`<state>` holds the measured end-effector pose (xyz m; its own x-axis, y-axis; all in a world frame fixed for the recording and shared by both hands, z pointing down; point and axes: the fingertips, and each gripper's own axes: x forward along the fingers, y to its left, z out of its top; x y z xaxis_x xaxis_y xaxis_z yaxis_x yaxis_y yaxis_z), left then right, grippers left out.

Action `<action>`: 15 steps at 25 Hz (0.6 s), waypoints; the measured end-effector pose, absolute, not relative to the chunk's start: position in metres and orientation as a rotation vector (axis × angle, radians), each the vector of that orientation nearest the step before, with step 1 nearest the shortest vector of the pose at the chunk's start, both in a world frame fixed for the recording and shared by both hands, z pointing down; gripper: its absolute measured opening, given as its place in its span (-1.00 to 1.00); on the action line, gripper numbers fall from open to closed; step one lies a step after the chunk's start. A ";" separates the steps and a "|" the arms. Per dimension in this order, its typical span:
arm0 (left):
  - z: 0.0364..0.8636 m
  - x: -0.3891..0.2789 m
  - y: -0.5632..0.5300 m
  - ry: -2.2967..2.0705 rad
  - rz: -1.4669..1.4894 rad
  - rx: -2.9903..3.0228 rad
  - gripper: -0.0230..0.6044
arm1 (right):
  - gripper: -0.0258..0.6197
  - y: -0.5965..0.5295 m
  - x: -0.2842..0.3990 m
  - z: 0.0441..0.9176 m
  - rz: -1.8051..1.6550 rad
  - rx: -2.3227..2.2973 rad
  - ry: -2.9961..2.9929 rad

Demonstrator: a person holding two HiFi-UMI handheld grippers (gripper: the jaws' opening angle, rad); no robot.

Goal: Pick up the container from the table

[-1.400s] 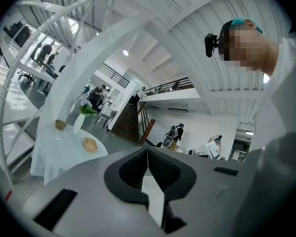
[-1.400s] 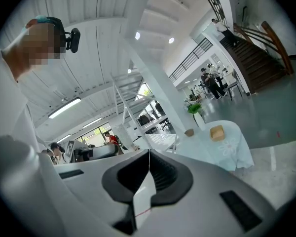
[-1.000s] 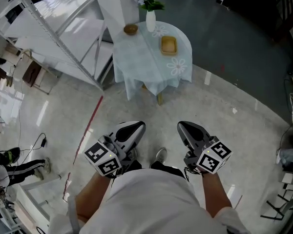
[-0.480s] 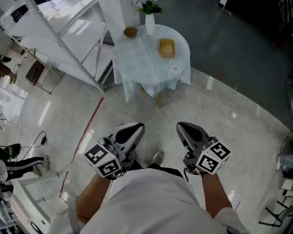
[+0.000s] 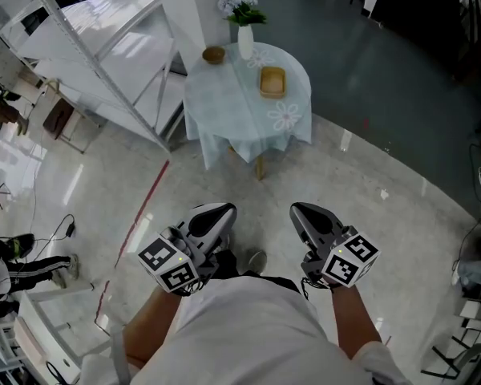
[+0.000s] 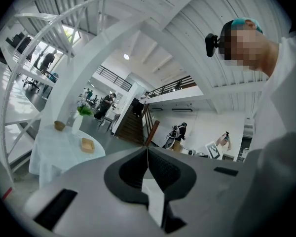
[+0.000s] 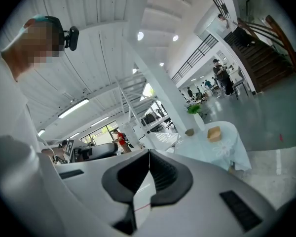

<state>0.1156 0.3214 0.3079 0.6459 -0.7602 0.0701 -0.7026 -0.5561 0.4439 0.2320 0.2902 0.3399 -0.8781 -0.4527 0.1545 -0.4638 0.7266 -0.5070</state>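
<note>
Left gripper point(image 5: 217, 212) and right gripper point(image 5: 304, 212), held side by side ahead of the person's torso point(image 5: 248, 327), tips pointing away from the body. On each, the jaws are closed pad against pad with nothing between them, as both gripper views confirm. Behind the jaws of each sits its marker cube (left marker cube point(image 5: 170, 262), right marker cube point(image 5: 350, 257)), and behind that a bare forearm (left forearm point(image 5: 148, 321), right forearm point(image 5: 354, 321)).

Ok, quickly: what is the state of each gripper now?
Left gripper: closed, holding nothing.
Right gripper: closed, holding nothing.
</note>
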 end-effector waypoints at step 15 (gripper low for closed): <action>0.319 0.099 0.266 -1.139 -0.196 2.418 -0.86 | -0.85 0.237 0.217 0.349 0.850 0.772 -2.869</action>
